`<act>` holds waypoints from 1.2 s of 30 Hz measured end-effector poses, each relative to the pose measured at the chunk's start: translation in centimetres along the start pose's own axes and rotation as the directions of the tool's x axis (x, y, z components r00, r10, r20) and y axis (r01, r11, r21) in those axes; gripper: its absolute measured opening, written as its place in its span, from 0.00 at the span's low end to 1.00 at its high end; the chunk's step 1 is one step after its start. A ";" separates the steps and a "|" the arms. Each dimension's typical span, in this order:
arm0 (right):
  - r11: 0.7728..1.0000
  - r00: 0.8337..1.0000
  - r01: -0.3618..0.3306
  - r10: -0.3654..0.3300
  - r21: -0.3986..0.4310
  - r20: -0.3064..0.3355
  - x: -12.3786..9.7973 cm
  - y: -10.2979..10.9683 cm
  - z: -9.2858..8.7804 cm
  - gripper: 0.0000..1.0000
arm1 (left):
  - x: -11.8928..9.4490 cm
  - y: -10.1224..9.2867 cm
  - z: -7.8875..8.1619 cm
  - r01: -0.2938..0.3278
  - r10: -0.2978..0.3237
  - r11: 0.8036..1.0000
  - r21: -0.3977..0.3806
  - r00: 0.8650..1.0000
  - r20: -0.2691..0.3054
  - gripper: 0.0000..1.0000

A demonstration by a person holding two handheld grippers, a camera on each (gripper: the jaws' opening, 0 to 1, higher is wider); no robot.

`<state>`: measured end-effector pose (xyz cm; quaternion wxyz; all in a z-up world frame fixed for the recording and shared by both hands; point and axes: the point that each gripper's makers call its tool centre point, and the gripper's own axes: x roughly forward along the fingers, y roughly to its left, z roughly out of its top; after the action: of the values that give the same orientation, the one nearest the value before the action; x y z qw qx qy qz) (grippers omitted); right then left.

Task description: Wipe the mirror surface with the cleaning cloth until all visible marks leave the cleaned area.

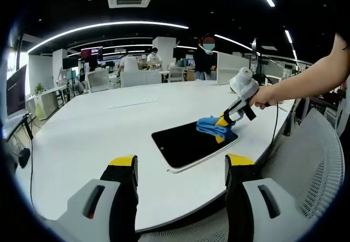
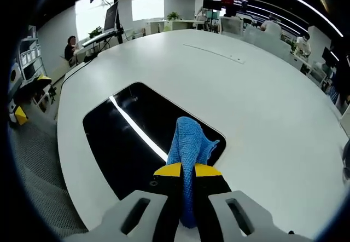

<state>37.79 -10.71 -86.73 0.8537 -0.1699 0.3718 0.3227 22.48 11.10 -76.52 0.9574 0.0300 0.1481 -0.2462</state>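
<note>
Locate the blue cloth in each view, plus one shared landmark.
Left gripper view: blue cloth right of centre, on the far end of the mirror, pinched by the right gripper.
Right gripper view: blue cloth at lower centre, clamped in that view's own jaws.
Shared landmark: the dark mirror on the white table.

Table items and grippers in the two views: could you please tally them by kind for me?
Mirror: 1
Blue cleaning cloth: 1
Grippers: 2, the left gripper open, the right gripper shut on the cloth
White table: 1
Total: 5
</note>
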 end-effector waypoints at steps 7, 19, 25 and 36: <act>1.000 1.000 0.012 -0.012 0.008 -0.005 0.5 -0.9 0.5 0.00 | 0.0 0.0 0.0 0.001 -0.001 1.000 0.000 1.000 0.000 0.62; 0.999 0.999 0.040 -0.040 0.014 -0.019 1.3 -2.4 1.4 0.00 | 0.0 0.0 0.1 0.000 0.000 1.000 0.000 1.000 0.002 0.62; 0.999 0.999 0.049 -0.048 0.012 -0.023 1.6 -3.1 1.9 0.00 | 0.1 0.0 0.1 0.001 -0.001 1.000 0.000 1.000 -0.001 0.62; 0.998 0.997 0.065 -0.065 0.008 -0.031 2.2 -4.1 2.6 0.00 | 0.1 0.0 0.1 0.000 0.000 1.000 -0.002 1.000 -0.004 0.62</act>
<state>43.06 -11.38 -86.46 0.8587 -0.1830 0.3806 0.2904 22.61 11.05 -76.44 0.9570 0.0298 0.1503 -0.2462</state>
